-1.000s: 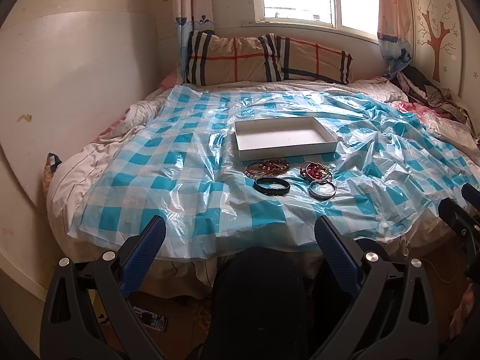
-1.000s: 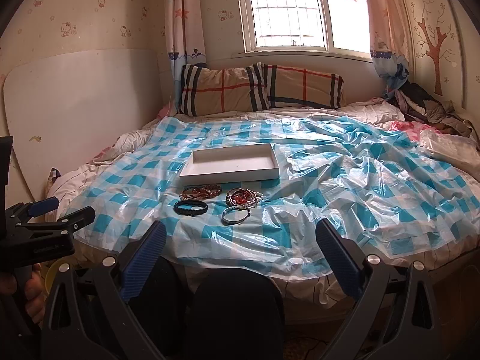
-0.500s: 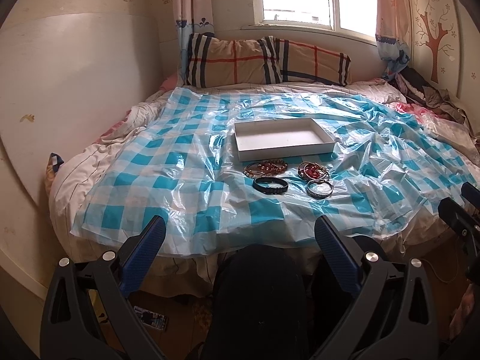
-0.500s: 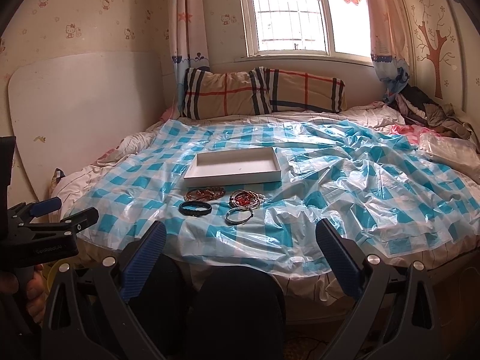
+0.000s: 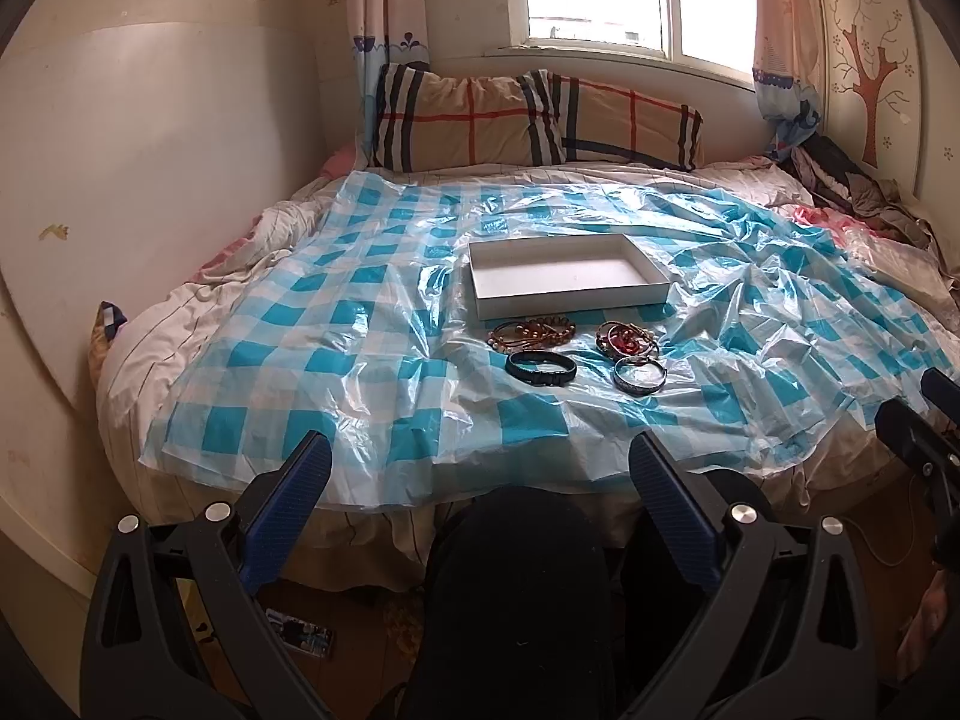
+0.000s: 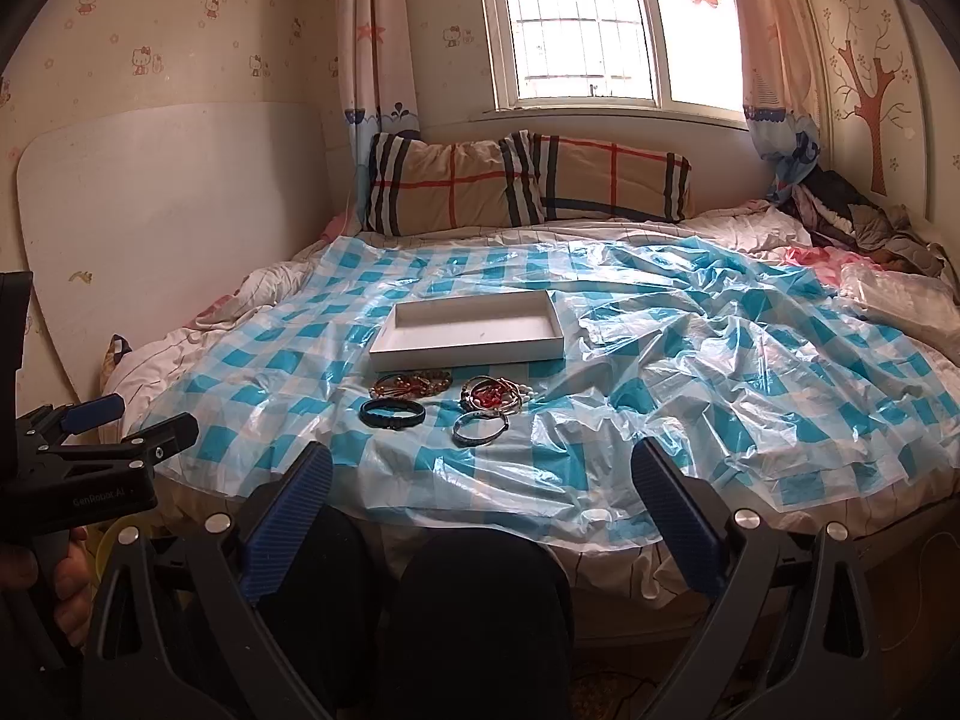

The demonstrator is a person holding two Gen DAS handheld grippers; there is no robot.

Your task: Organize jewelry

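Observation:
A shallow white tray (image 5: 654, 291) (image 6: 555, 324) lies empty on the blue-checked plastic sheet (image 5: 336, 324) (image 6: 720, 360) on the bed. In front of it lie a black bracelet (image 5: 540, 368) (image 6: 392, 412), a brown bead bracelet (image 5: 531, 331) (image 6: 410, 384), a silver bangle (image 5: 639, 375) (image 6: 478, 427) and a tangle of red and gold bangles (image 5: 626, 339) (image 6: 492, 392). My left gripper (image 5: 480, 468) (image 6: 129, 417) is open and empty, well short of the bed edge. My right gripper (image 6: 482, 471) (image 5: 918, 408) is open and empty, also back from the bed.
Two plaid pillows (image 5: 534, 120) (image 6: 528, 186) lie at the headboard under the window. A white board (image 6: 168, 222) leans against the left wall. Clothes (image 6: 852, 222) are piled at the far right. The person's dark knees (image 6: 480, 612) are below the grippers.
Both grippers have tilted or pulled back slightly, so the bed and jewelry sit a little lower and farther in view. Nothing on the bed has moved.

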